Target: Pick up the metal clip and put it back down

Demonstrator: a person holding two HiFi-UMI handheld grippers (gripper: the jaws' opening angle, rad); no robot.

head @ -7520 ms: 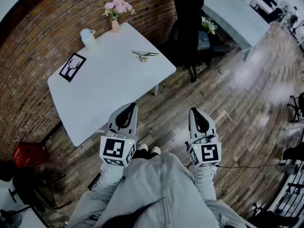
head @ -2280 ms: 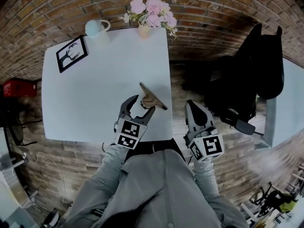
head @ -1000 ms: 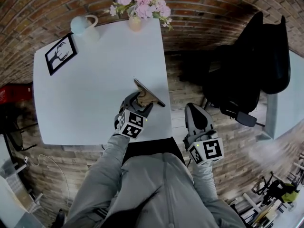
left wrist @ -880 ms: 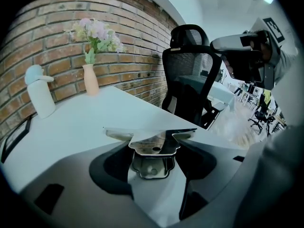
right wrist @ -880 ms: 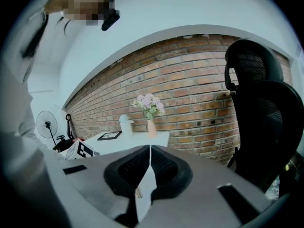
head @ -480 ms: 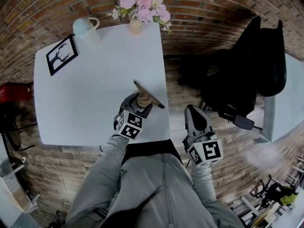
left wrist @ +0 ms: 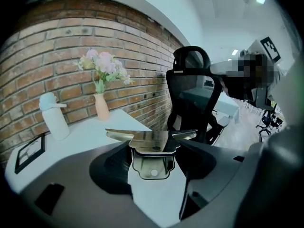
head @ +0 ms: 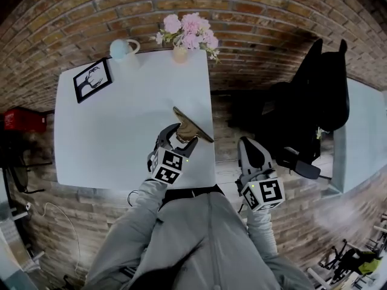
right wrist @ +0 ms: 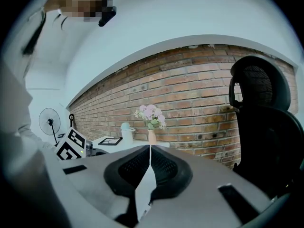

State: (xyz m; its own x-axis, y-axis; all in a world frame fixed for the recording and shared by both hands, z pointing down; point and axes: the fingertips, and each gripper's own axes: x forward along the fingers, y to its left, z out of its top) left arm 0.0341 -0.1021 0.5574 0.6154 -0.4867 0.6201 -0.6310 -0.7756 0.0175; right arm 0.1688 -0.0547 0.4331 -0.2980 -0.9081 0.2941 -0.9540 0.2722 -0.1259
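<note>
The metal clip (left wrist: pixel 152 148) is pinched between the widely spread jaws of the left gripper (head: pixel 179 135) (its flat wings project to either side) and is held over the right edge of the tabletop (head: pixel 109 132), towards the near corner. The jaws of the right gripper (right wrist: pixel 150 151) are pressed together on nothing; this gripper is held beyond that corner, off the tabletop.

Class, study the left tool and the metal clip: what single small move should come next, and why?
Probably lower the left tool gently toward the table. Its jaws are clamped on the metal clip, which appears to hang clear of the tabletop near its edge, so the pick-up looks done and setting it down remains.
</note>
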